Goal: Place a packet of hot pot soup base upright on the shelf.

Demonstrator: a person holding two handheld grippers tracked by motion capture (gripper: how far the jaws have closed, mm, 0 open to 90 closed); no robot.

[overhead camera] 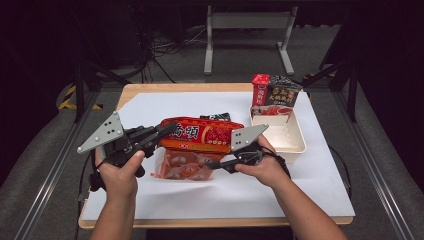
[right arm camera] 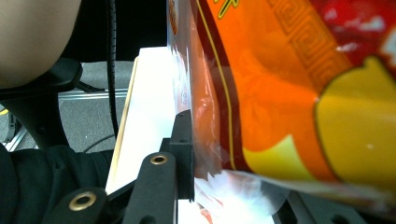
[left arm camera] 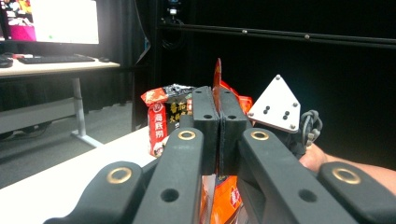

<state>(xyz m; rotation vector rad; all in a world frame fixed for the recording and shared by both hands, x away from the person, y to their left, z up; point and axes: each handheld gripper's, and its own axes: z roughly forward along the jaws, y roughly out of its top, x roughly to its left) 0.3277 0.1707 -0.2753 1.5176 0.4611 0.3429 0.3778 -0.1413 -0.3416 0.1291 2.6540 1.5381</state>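
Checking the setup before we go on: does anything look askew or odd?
The orange noodle packet hangs above the table, the left tool pinching its end seam and the right tool at its other end. A clear-wrapped pack lies beneath. Nothing spilled.

High view looks down over the table (overhead camera: 300, 200); both gripper views sit close against the orange packet (overhead camera: 200, 135).

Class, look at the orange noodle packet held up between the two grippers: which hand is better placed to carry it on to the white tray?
Probably the right. The right gripper grips the orange noodle packet on the white tray's side; the left gripper pinches the far edge.
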